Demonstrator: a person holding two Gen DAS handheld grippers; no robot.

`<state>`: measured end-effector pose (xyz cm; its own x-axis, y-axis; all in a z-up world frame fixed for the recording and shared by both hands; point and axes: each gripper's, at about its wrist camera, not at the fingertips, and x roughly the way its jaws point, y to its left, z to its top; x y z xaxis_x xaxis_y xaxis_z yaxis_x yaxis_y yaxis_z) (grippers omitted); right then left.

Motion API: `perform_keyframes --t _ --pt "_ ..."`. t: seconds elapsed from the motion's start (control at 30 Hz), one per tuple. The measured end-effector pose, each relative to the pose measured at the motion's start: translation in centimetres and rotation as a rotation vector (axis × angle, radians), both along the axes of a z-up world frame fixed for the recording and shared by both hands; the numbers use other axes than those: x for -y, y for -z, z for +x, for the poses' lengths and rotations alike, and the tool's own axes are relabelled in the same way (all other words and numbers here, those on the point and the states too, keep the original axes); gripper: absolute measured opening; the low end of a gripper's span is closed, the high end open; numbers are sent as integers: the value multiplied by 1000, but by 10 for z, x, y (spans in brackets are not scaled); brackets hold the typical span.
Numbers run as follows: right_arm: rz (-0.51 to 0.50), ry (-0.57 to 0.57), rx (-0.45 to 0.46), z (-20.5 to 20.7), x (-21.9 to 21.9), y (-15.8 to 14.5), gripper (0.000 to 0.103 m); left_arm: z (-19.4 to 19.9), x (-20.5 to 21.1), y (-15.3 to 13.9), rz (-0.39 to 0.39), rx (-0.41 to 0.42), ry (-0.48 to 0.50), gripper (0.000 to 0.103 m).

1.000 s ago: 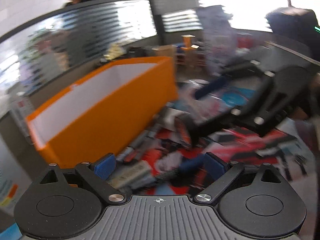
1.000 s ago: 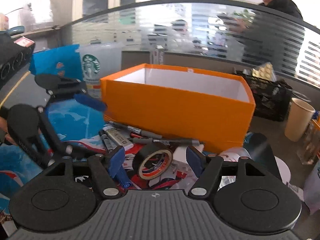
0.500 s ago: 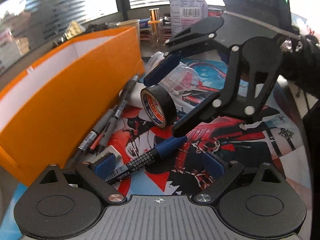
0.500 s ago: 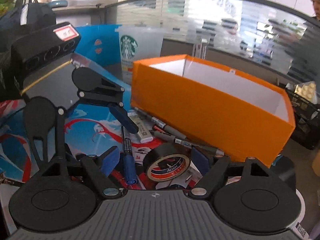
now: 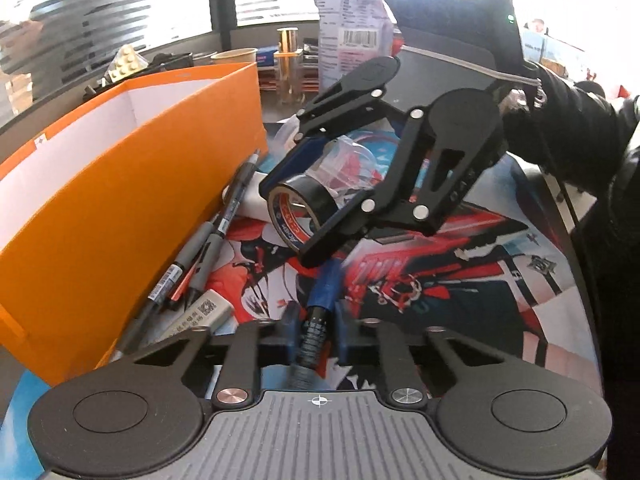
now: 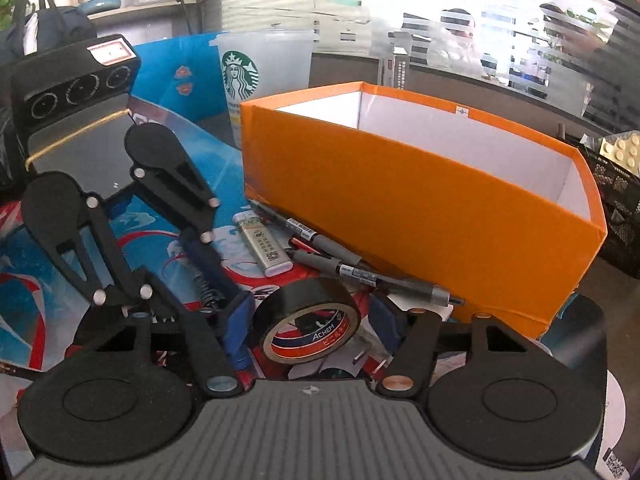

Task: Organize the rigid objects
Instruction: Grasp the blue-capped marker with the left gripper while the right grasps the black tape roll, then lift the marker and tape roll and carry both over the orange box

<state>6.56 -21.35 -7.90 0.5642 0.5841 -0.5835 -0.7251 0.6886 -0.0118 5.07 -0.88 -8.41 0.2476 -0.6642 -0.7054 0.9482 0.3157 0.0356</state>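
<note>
An orange box (image 5: pixel 120 200) (image 6: pixel 420 208) with a white inside stands on the patterned mat. My left gripper (image 5: pixel 314 326) is shut on a blue-capped marker (image 5: pixel 320 312) lying on the mat. My right gripper (image 6: pixel 310 320) is open around a black tape roll (image 6: pixel 310 322) (image 5: pixel 298 210), its blue pads either side and apart from it. Grey pens (image 6: pixel 360 268) (image 5: pixel 200 248) and a white lighter (image 6: pixel 266 248) (image 5: pixel 204 312) lie along the box's near wall.
A Starbucks cup (image 6: pixel 264 76) stands behind the box's left corner. A black mesh basket (image 6: pixel 620 208) is at the right. A clear plastic cup (image 5: pixel 348 164) lies beyond the tape. A paper cup (image 5: pixel 234 56) and clutter sit behind the box.
My left gripper moved forward and its jaws closed on the blue marker. My right gripper settled lower around the tape roll and stays open.
</note>
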Motion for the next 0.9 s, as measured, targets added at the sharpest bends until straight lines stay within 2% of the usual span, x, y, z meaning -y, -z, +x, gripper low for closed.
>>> perform_keyframes --t 0.17,0.23,0.3,0.47,0.63,0.9 --pt "-21 -31 -6 -1 -7 0 57 -4 2 -1 27 17 -8 13" --pt "-44 -40 -1 -3 -11 2 53 -9 3 -1 33 34 -15 13" --pt "-30 -33 -9 -3 -10 3 53 -10 3 0 32 38 -35 13" --pt "32 21 -34 -6 1 8 53 -15 4 1 24 58 -80 13" --pt "99 53 -16 -16 10 12 52 -26 8 1 33 100 -121 13" --pt "215 122 2 -18 29 0 52 -36 15 2 26 120 -208 13"
